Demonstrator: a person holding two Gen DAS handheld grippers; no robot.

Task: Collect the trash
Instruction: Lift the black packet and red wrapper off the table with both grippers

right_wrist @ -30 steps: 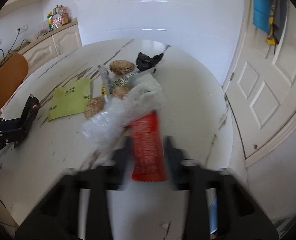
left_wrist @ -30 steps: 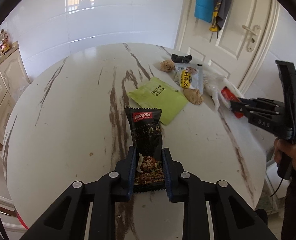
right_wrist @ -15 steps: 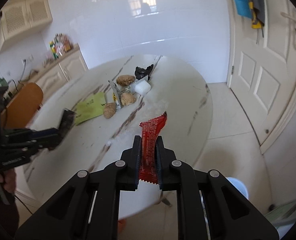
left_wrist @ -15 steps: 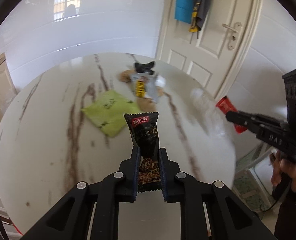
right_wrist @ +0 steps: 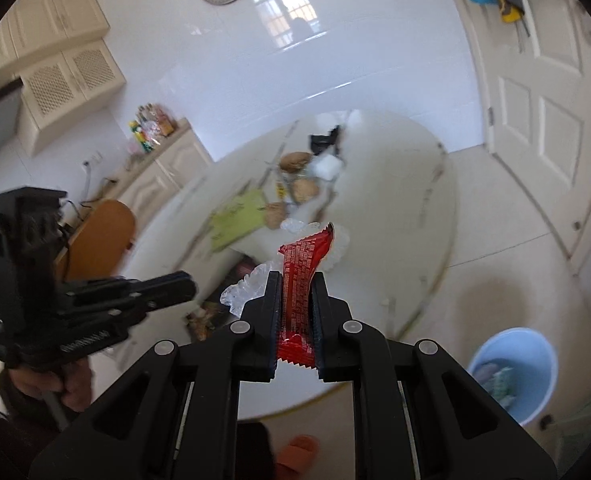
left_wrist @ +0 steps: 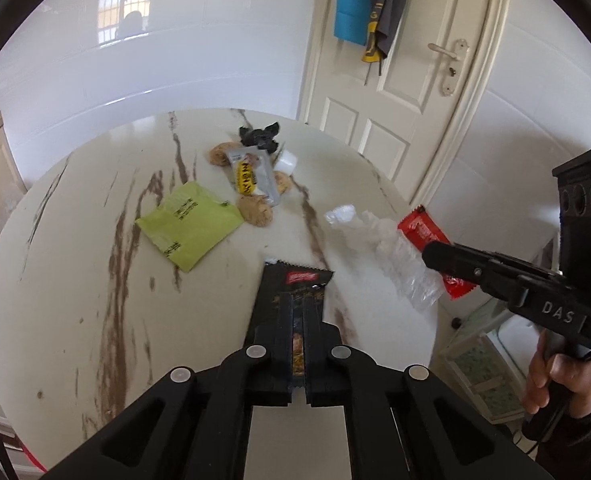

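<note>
Bin (right_wrist: 511, 376) sits on the floor low and to the right of the right claw (right_wrist: 295, 308), so the right hand is the nearer one. Right claw is clamped on a red wrapper (right_wrist: 301, 276), with clear crinkled plastic (right_wrist: 251, 286) caught alongside; wrapper's long axis runs forward along the fingers, free end up and away. Left claw (left_wrist: 297, 328) has just been closing and is clamped on a black snack packet (left_wrist: 291, 288), long axis also along the fingers, held above the worktop (left_wrist: 75, 240). Rest of the litter lies at the far side of the worktop.
</note>
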